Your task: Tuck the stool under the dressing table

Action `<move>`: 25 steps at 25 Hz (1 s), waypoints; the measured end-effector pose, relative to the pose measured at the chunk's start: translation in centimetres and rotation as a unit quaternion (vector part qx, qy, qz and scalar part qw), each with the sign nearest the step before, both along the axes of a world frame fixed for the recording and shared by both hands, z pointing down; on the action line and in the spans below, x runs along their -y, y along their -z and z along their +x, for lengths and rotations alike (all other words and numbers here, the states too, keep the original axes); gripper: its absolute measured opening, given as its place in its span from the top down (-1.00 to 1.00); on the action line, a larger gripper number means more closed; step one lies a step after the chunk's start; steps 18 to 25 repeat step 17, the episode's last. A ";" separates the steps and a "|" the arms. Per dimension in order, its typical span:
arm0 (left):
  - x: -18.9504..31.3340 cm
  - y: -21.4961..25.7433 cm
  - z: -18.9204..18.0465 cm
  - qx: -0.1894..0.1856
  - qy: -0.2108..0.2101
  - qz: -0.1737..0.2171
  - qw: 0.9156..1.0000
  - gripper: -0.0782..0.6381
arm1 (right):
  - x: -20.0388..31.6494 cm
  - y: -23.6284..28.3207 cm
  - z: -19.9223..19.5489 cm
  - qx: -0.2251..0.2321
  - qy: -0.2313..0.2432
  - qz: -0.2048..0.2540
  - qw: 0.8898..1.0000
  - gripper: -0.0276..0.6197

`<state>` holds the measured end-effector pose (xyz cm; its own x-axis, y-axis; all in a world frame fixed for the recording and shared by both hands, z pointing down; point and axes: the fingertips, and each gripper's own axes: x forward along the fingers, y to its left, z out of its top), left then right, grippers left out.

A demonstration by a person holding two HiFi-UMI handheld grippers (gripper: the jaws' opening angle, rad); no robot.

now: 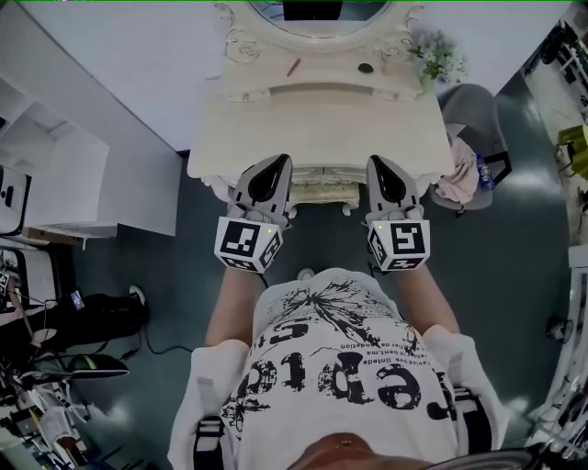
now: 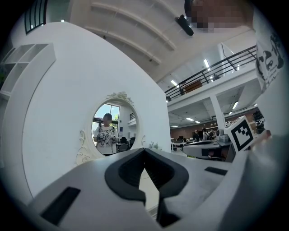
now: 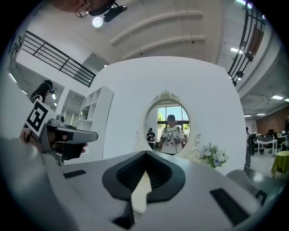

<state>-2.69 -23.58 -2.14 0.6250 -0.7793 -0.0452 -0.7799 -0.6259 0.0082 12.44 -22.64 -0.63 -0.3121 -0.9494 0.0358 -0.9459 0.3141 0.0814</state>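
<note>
Head view: the stool (image 1: pixel 323 193) lies ahead of and below the jaws, midway between the left gripper (image 1: pixel 279 160) and the right gripper (image 1: pixel 378 160), apparently mostly under the worktop (image 1: pixel 322 128). Left gripper view: jaws closed, empty. Right gripper view: likewise; stool unseen.

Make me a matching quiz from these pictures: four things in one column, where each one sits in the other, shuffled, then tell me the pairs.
Things:
1. mirror
2. flowers
3. stool
4. grey chair

Places:
A. on the floor, right of the dressing table
B. just under the table's front edge
C. middle of the table's back
D. on the table, right of the mirror

Pairs: 1-C; 2-D; 3-B; 4-A
</note>
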 end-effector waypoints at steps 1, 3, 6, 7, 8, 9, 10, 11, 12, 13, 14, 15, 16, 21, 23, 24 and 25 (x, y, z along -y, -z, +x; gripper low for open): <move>0.0 0.0 0.0 0.001 0.000 0.000 1.000 0.73 | 0.0 -0.1 0.0 0.000 -0.001 -0.001 1.000 0.86; 0.2 0.0 0.1 0.001 0.000 0.000 1.000 0.73 | 0.0 -0.2 0.0 -0.001 0.001 -0.003 1.000 0.86; 0.2 -0.2 0.2 0.001 0.003 -0.004 1.000 0.73 | 0.0 -0.3 -0.1 -0.008 0.007 -0.002 1.000 0.86; 0.2 -0.3 0.2 0.002 0.004 -0.005 1.000 0.73 | -0.1 -0.4 -0.1 -0.010 0.009 -0.001 1.000 0.86; 0.2 -0.4 0.1 0.003 0.005 -0.006 1.000 0.73 | -0.1 -0.4 -0.2 -0.012 0.012 -0.001 1.000 0.86; 0.3 -0.4 0.1 0.005 0.006 -0.006 1.000 0.73 | 0.0 -0.4 -0.2 -0.012 0.014 -0.001 1.000 0.86; 0.3 -0.5 0.2 0.007 0.007 -0.007 1.000 0.73 | 0.1 -0.5 -0.2 -0.013 0.016 -0.002 1.000 0.86; 0.3 -0.6 0.3 0.009 0.007 -0.007 1.000 0.73 | 0.1 -0.6 -0.2 -0.013 0.018 -0.003 1.000 0.86; 0.3 -0.7 0.3 0.010 0.008 -0.007 1.000 0.73 | 0.1 -0.7 -0.2 -0.014 0.019 -0.004 1.000 0.86; 0.4 -0.7 0.3 0.011 0.008 -0.007 1.000 0.73 | 0.2 -0.7 -0.3 -0.016 0.019 -0.005 1.000 0.86; 0.4 -0.7 0.3 0.012 0.009 -0.006 1.000 0.73 | 0.2 -0.7 -0.4 -0.017 0.019 -0.006 1.000 0.86; 0.5 -0.6 0.3 0.012 0.009 -0.006 1.000 0.73 | 0.3 -0.7 -0.5 -0.017 0.019 -0.006 1.000 0.86; 0.6 -0.5 0.2 0.012 0.009 -0.005 1.000 0.73 | 0.4 -0.7 -0.6 -0.017 0.019 -0.006 1.000 0.86; 0.7 -0.4 0.1 0.012 0.009 -0.004 1.000 0.73 | 0.4 -0.7 -0.7 -0.017 0.019 -0.006 1.000 0.86; 0.7 -0.4 0.1 0.012 0.009 -0.004 1.000 0.73 | 0.4 -0.7 -0.7 -0.017 0.019 -0.006 1.000 0.86; 0.7 -0.4 0.1 0.012 0.009 -0.004 1.000 0.73 | 0.4 -0.7 -0.7 -0.017 0.019 -0.006 1.000 0.86; 0.7 -0.4 0.1 0.012 0.009 -0.004 1.000 0.73 | 0.4 -0.7 -0.7 -0.017 0.019 -0.006 1.000 0.86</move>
